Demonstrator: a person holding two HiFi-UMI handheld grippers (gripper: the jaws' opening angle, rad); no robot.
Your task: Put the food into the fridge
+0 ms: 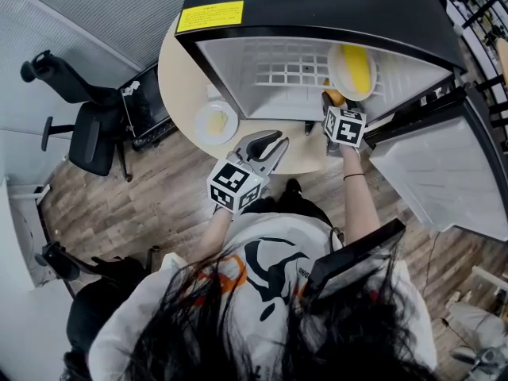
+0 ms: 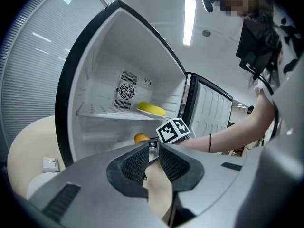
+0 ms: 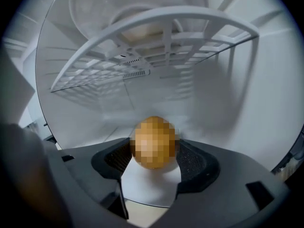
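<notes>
Two pads of the right gripper (image 3: 153, 146) clamp a round orange fruit (image 3: 152, 136), held inside the fridge (image 1: 317, 14) in the lower compartment under the wire shelf (image 3: 142, 30). A plate (image 1: 334, 63) with yellow food (image 1: 355, 71) sits on that shelf, far right. The left gripper (image 2: 153, 145) is empty, jaws a narrow gap apart, outside the fridge over the round table (image 1: 181, 74). A second plate (image 1: 201, 124) sits on the table, left.

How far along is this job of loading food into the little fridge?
Done: a white plate of yellow food sits on the fridge's wire shelf. In hand: the right gripper holds a round orange fruit inside, beneath that shelf. Remaining: another white plate with yellow food waits on the round table; the left gripper is empty.
</notes>
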